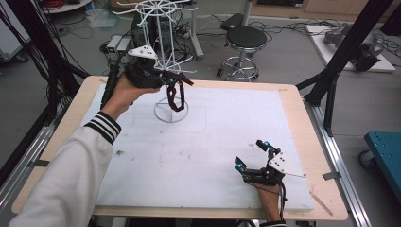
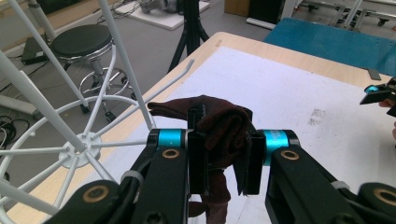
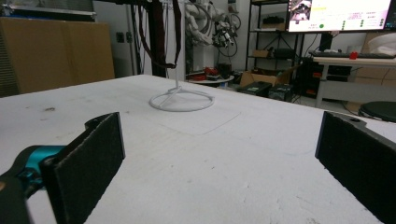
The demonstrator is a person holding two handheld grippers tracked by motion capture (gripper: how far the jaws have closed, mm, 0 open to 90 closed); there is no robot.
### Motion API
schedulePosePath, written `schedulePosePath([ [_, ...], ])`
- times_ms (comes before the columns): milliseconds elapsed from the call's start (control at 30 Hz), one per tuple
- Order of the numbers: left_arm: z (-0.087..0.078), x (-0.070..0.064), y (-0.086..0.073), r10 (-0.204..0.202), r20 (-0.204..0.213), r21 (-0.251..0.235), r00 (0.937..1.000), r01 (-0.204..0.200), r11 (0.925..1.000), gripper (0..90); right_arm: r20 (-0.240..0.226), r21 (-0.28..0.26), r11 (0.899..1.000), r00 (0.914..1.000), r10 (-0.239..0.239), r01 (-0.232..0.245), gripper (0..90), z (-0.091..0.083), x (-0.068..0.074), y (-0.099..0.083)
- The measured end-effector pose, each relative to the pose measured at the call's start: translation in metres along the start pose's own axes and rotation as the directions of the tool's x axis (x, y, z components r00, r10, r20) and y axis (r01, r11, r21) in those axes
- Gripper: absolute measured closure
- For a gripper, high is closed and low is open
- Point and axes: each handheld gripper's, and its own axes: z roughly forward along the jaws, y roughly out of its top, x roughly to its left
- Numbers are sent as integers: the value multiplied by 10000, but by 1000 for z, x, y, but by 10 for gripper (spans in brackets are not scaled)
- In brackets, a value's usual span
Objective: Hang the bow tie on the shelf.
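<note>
A dark brown fabric loop (image 1: pixel 177 98) hangs from my left gripper (image 1: pixel 181 82), which is shut on its upper fold. In the left gripper view the bunched fabric (image 2: pixel 225 125) is squeezed between the jaws of the left gripper (image 2: pixel 224 147), right beside an arm of the white wire rack (image 2: pixel 79 147). The rack (image 1: pixel 163 47) stands at the back of the table on a ring base (image 1: pixel 171 115). My right gripper (image 1: pixel 251 154) rests open near the front right, nothing between its pads (image 3: pixel 88 163). From there the rack base (image 3: pixel 182 100) and the hanging fabric (image 3: pixel 161 32) are far ahead.
A white foam mat (image 1: pixel 213 142) covers most of the wooden table (image 1: pixel 302 123). A black stool (image 1: pixel 245 38) and cables lie on the floor behind. Black frame posts flank the table, and a blue cart (image 1: pixel 385 151) stands off to the right.
</note>
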Motion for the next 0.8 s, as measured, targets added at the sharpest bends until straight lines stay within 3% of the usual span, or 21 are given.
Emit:
schedulePosePath([
  [233, 0, 0, 0, -154, -98, -19, 9998, 154, 9999, 740, 9, 2, 10000, 10000, -15, 15, 6, 0, 0, 0],
  [467, -2, -1, 1, -330, -66, -96, 9994, 329, 9994, 641, -9, 12, 10000, 10000, -76, 76, 7, 0, 0, 0],
  [533, -2, 0, 1, -425, -128, -131, 9990, 423, 9990, 592, -4, 3, 10000, 10000, -48, 48, 6, 0, 0, 0],
  [600, -2, 0, 2, -604, -189, -293, 9980, 598, 9978, 452, -8, -4, 10000, 10000, -56, 56, 6, 0, 0, 0],
  [633, -2, 0, 2, -716, -67, -361, 9974, 713, 9968, 452, -8, -4, 10000, 10000, -56, 56, 6, 0, 0, 0],
  [700, -3, 2, 1, -970, 567, -518, 9937, 999, 9936, 361, 0, -3, 10000, 10000, -45, 45, 6, 0, 0, 0],
  [800, -5, 1, 2, -839, 531, -730, 9951, 876, 9935, 276, -7, 8, 10000, 10000, -29, 29, 6, 0, 0, 0],
])
